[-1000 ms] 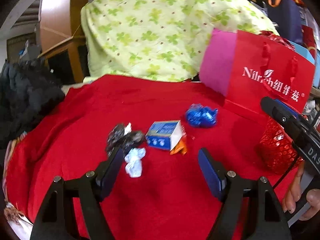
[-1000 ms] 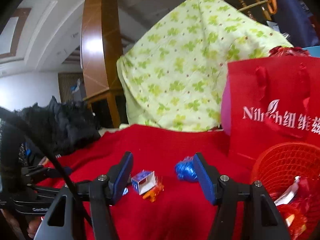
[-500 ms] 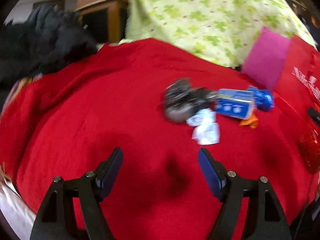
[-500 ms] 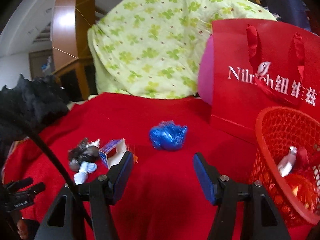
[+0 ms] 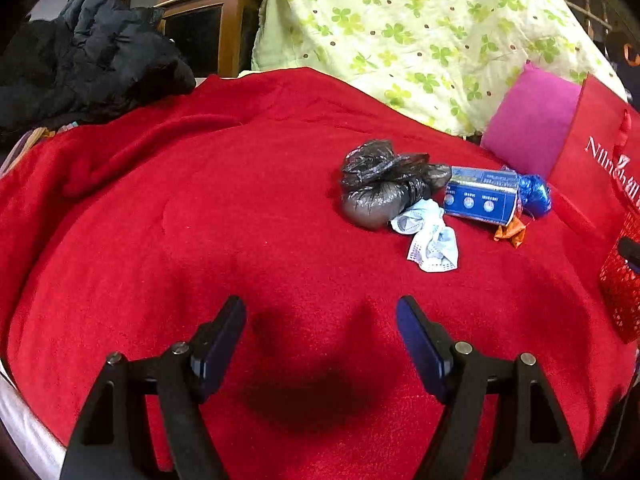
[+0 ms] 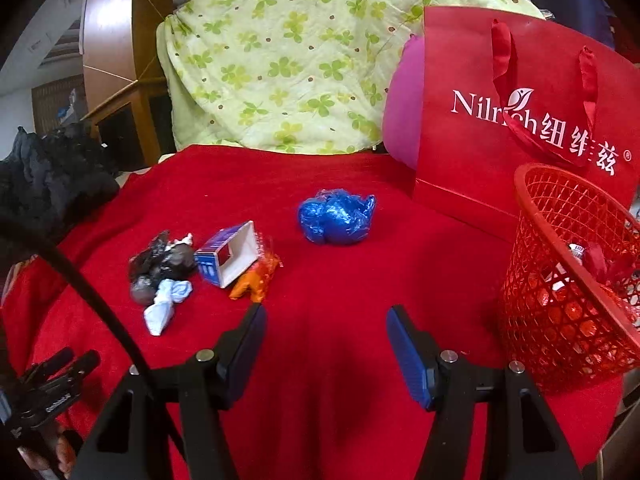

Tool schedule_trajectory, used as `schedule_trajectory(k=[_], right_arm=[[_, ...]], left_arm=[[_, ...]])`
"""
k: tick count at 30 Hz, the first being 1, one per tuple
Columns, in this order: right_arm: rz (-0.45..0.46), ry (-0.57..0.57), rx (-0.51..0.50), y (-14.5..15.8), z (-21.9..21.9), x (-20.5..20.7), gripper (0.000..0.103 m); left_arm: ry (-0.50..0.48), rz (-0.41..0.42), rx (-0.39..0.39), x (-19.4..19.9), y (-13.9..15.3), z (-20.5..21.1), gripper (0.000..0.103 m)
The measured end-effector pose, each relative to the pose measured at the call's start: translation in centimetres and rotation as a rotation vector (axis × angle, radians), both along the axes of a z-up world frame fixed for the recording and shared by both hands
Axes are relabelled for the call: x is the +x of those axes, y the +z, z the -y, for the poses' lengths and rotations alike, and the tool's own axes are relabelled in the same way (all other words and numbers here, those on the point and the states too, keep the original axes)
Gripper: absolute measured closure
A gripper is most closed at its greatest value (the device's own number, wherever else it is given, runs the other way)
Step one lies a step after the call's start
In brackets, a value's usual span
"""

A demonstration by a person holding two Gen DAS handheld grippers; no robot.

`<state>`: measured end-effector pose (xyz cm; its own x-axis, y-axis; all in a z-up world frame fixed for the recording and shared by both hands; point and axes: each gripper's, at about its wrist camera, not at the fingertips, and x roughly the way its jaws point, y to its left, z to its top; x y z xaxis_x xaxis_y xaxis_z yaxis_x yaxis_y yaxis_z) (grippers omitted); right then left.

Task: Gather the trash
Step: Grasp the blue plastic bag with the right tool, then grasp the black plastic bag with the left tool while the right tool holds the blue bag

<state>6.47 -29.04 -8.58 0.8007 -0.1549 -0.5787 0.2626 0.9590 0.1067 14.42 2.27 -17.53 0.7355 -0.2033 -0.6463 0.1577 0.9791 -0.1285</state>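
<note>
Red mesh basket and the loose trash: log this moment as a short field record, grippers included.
surface: red blanket
bin: red plastic mesh basket, upright at the right, already holding some trash
loose trash: crumpled blue foil wrapper; open blue-and-white carton; orange wrapper; crumpled black plastic bag; crumpled pale blue face mask
cluster: carton, bag, mask and orange wrapper bunched together; blue foil lies apart in the right wrist view
left gripper: open, empty
right gripper: open, empty
backdrop: red paper gift bag
</note>
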Motion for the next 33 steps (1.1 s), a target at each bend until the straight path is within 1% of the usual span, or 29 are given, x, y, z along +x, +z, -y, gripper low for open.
schedule_trajectory(k=[3,6,10,16,20,24,27,29,31,33], right_arm=[[0.012,0.015,0.006,1.1,-0.5,0.1,0.037],[0.017,0.044,0.02,2.0,-0.8,1.1,0.037],[0.016,0.091,0.021,2.6,-1.1,2.7,0.037],[-0.006,0.124,0.102,1.8,0.4,5.8,0.037],[-0.011,0.132,0.126,0.7,1.7,7.7,0.037],[-0.02,0.124,0.156,-0.7,3.5,10.2,0.037],[-0.018,0.084,0.191,-1.8,5.3,11.9,0.037],[-0.012,0.042,0.237,-2.5,7.1,13.2,0.037],[-0.004,0.005,0.294,-2.8,8.5,14.5,0.037],[0.023,-0.001,0.333,-2.7,9.7,15.9,0.037]], left_arm=[[0.013,-0.002,-0.028,0.2,0.2,-0.6,0.025],[0.03,-0.008,-0.045,0.5,0.2,-1.0,0.025],[0.035,-0.015,-0.044,0.6,0.1,-0.9,0.025],[0.02,-0.008,-0.013,0.4,0.0,-0.1,0.025],[0.009,-0.015,0.012,0.7,-0.3,0.5,0.025],[-0.005,-0.022,0.039,1.0,-0.5,1.2,0.025],[-0.021,-0.04,0.031,1.6,-0.5,1.2,0.025],[-0.031,-0.055,0.019,2.5,-0.1,1.1,0.025],[-0.028,-0.051,0.007,4.1,0.7,1.0,0.025],[-0.038,-0.048,0.011,6.3,1.7,1.2,0.025]])
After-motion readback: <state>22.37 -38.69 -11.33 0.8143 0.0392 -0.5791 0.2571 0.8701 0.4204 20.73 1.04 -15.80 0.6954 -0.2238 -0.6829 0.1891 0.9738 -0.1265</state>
